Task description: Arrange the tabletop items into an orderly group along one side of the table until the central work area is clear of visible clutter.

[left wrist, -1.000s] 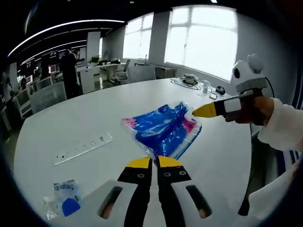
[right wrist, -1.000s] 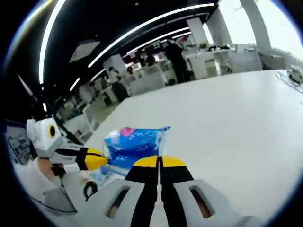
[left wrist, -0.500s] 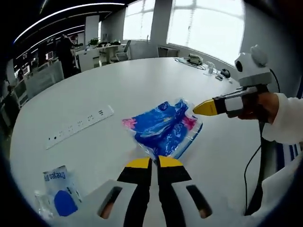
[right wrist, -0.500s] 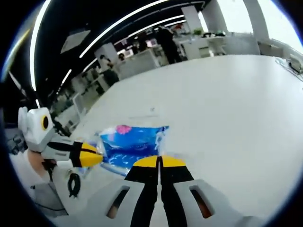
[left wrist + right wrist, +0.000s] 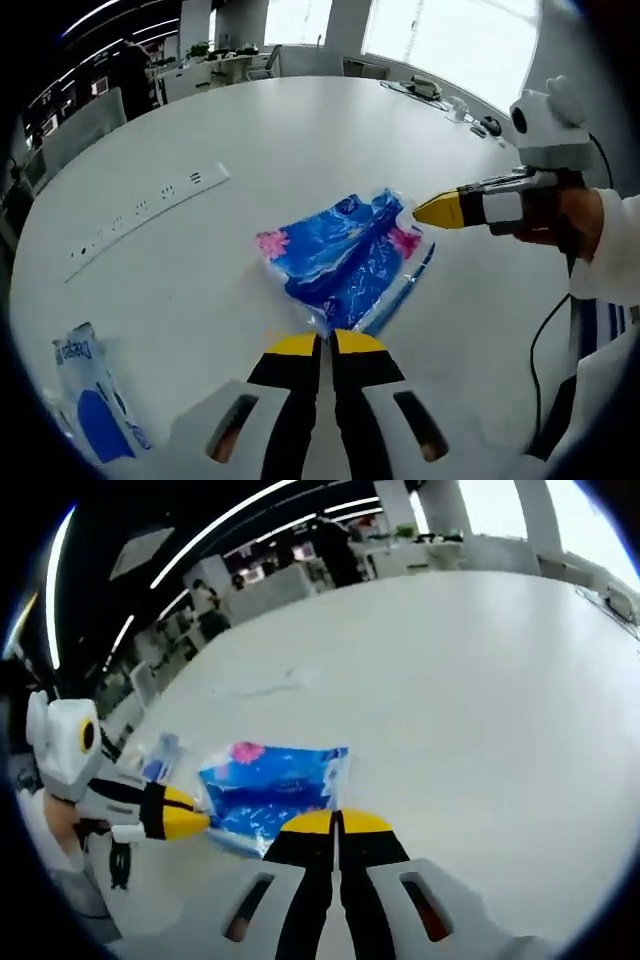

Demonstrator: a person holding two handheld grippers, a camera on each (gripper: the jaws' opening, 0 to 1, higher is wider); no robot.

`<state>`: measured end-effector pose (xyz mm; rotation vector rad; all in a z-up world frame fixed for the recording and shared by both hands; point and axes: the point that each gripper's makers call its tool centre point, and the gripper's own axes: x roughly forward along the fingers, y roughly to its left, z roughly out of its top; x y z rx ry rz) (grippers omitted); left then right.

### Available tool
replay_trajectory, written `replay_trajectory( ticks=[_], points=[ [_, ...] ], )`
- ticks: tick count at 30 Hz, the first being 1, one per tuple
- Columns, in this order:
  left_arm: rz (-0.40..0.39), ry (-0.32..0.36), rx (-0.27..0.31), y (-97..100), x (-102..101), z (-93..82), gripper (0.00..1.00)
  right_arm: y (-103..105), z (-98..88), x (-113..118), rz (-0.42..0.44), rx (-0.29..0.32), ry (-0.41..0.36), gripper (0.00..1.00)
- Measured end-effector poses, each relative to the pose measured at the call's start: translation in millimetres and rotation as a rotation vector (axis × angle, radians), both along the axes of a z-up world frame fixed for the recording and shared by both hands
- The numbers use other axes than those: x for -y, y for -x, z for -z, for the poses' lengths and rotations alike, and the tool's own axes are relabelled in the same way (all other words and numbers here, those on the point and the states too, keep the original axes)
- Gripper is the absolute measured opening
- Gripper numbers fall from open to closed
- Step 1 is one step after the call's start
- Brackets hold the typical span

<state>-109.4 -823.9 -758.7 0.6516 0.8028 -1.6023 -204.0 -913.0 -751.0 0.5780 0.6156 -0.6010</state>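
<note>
Only left gripper view: power strip (image 5: pixel 140 210) beyond blue bag (image 5: pixel 340 265).

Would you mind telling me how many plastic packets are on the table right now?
2: the blue packet held between both grippers mid-table, and a smaller packet near the table edge beside the left gripper. More may lie out of frame.

My left gripper view looks down along its black, yellow-tipped jaws from close above the round white table (image 5: pixel 250 150), facing the windows, with the crinkled blue plastic packet (image 5: pixel 340 265) just ahead. My right gripper view faces the other way, toward the dim office, from a low angle near the table (image 5: pixel 480 680). Both views share that packet (image 5: pixel 270 790), and each catches the opposite gripper beside it.
</note>
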Motion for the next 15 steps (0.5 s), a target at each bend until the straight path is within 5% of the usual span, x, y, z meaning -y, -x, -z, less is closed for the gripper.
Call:
replay_trajectory(
  ticks=[5,9,15],
  points=[
    [-0.004,-0.029,0.036,-2.0,-2.9,8.8,0.01,-3.4,7.8,-7.4,-0.071,-0.015,0.022,0.00],
    [-0.067,-0.034,-0.017,-3.7,-4.6,9.8,0.01,-3.7,7.4,-7.9,-0.091,-0.024,0.033,0.00],
    [-0.064,-0.029,-0.012,-2.2,-2.6,10.1,0.01,-3.2,8.0,-4.8,-0.073,-0.007,0.029,0.00]
  ],
)
